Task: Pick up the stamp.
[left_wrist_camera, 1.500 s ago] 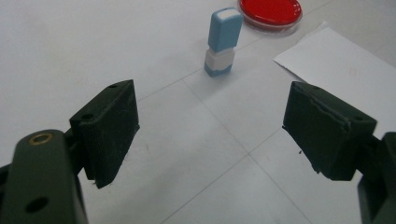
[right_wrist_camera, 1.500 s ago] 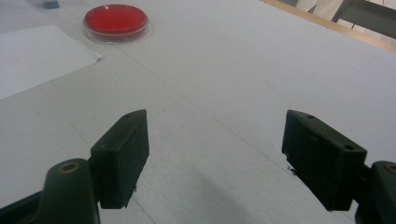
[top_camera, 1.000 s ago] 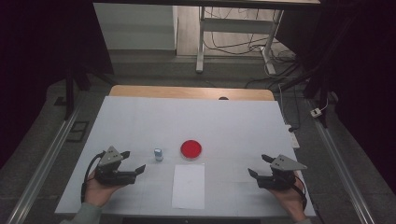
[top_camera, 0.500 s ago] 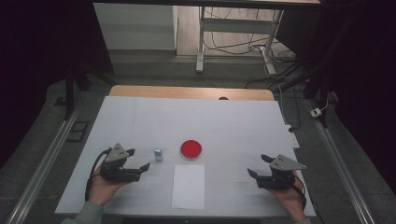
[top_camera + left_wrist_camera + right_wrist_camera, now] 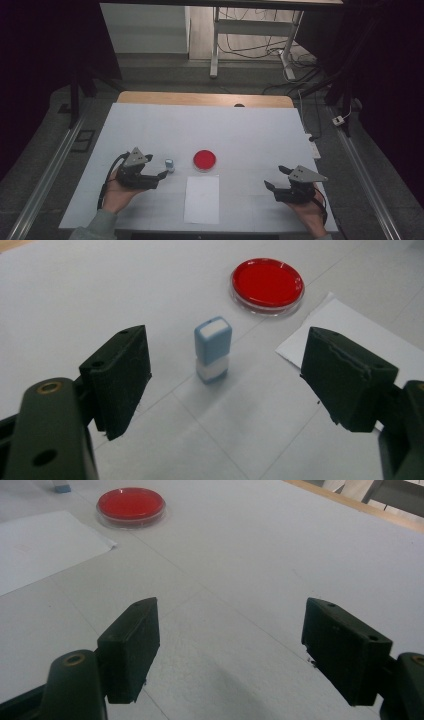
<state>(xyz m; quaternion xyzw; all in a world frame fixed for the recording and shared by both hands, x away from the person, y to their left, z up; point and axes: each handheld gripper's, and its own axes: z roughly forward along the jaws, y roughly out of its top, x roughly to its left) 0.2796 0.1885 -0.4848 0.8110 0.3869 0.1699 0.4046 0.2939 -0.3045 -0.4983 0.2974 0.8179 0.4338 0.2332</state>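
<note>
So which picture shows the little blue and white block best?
The left gripper view: the block stands upright, close and sharp, ahead of the open left tool. In the high view it is a tiny speck; the right gripper view catches just its corner at the top edge.

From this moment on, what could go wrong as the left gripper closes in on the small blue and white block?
1. The small blue and white block stands upright on a narrow base; if one jaw of the open left gripper touches first, it may topple.
2. A tipped block could slide toward the red dish or the paper sheet nearby.
3. The right gripper sits open, too far off to steady anything.
</note>
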